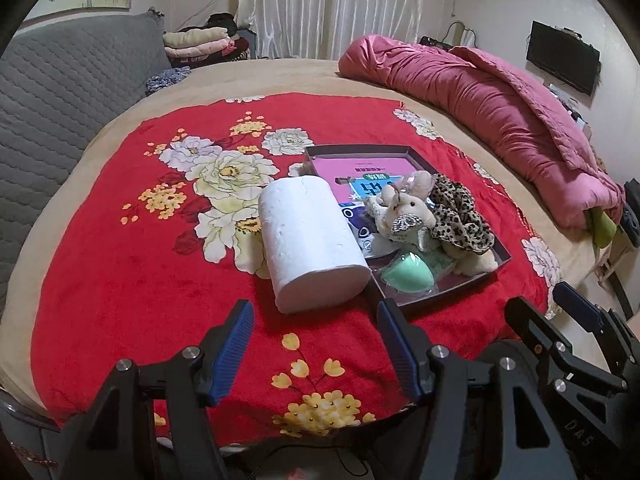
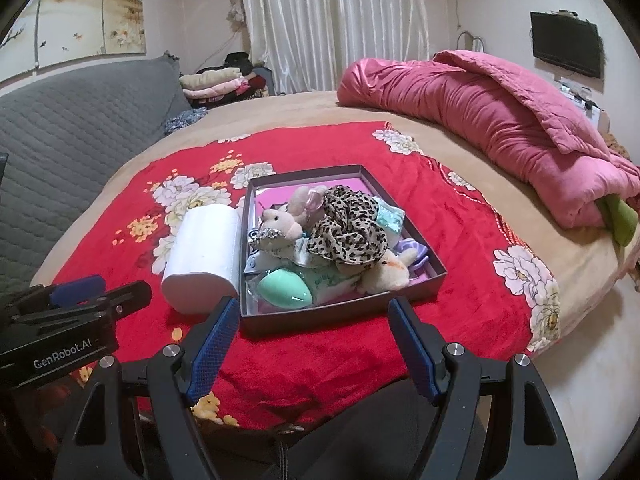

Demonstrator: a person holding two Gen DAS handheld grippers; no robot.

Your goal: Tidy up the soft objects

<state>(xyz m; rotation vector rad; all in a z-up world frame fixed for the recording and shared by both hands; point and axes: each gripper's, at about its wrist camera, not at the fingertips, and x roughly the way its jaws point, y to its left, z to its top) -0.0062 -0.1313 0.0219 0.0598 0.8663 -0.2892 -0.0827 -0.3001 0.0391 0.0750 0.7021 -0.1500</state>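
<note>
Red floral blanket [image 1: 120, 280] on bed, box [image 2: 424, 280] of soft items near its front edge.
Paper roll [image 1: 312, 240] lies touching box's left side; plush rabbit [image 2: 280, 220], leopard scrunchie [image 2: 348, 228] inside. Left gripper [image 1: 316, 344] and right gripper [image 2: 312, 340] both spread, empty.

One shallow box [image 2: 340, 316] holds two plush toys [image 2: 280, 222], one leopard-print scrunchie [image 2: 348, 232] and one green sponge [image 2: 282, 289]; one paper roll [image 2: 204, 258] lies just beside the box.

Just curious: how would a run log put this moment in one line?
left claw: open, empty | right claw: open, empty | paper roll: beside box
</note>
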